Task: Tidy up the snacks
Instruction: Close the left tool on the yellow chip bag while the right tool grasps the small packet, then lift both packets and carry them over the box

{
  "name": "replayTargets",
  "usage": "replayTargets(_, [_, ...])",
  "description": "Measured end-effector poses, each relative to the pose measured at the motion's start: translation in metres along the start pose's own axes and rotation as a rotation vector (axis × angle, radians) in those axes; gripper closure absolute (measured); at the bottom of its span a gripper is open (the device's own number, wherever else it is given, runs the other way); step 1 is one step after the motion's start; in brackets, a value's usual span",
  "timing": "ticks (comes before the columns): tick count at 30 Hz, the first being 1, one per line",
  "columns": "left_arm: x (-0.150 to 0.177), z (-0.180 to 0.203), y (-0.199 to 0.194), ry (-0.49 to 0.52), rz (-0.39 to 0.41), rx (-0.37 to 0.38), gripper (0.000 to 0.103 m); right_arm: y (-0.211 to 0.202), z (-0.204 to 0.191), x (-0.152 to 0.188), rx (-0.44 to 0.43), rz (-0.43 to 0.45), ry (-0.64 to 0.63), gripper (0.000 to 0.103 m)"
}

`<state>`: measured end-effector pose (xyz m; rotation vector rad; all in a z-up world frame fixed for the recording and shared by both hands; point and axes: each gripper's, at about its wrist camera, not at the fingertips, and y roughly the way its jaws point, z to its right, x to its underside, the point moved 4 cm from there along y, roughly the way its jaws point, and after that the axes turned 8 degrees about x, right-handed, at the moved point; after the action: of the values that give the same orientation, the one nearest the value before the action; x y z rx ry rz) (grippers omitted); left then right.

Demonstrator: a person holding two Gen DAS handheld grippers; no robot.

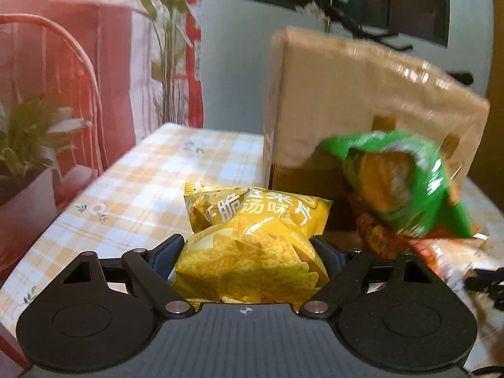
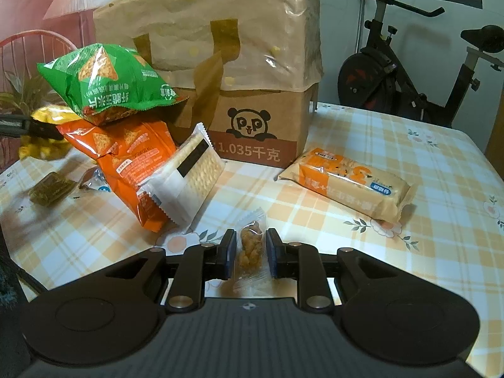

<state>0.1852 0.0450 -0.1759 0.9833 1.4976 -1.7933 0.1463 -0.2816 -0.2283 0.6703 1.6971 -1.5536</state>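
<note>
Your left gripper [image 1: 249, 252] clamps the yellow chips [image 1: 252, 239]; your right gripper [image 2: 250, 252] brackets a small twist snack [image 2: 251, 245], jaws not visibly touching. Sorting's midway, I judge: carry the chips toward the box [image 1: 362, 100] at one o'clock.

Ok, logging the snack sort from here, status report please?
Left gripper shut on yellow chip bag. Right gripper open around small clear-wrapped snack on the table. Green bag on orange bag, nothing blocking.
</note>
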Motion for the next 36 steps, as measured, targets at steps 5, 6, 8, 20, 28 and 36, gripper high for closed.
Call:
replayTargets(5, [-0.002,0.003,-0.025,-0.008,0.054,-0.038,0.014,-0.005,0.001,-0.001,0.005,0.027,0.007,0.081])
replayTargets(6, [-0.004,0.002,-0.023,-0.011,0.06,-0.045,0.014,-0.006,0.002,-0.001,0.005,0.032,0.01,0.081])
replayTargets(8, [-0.009,0.001,-0.032,-0.021,0.083,-0.063,0.014,-0.008,0.004,-0.002,0.005,0.044,0.019,0.081])
replayTargets(20, [-0.085,0.0,-0.078,0.035,0.254,-0.055,0.014,-0.039,0.02,-0.042,0.007,0.182,0.089,0.081])
replayTargets(28, [-0.15,0.04,-0.07,0.13,0.3,0.035,0.014,-0.065,0.024,-0.109,-0.019,0.336,0.068,0.081])
replayTargets(36, [-0.201,0.095,0.001,0.209,0.277,0.109,0.014,-0.056,0.013,-0.206,-0.056,0.46,-0.011,0.081])
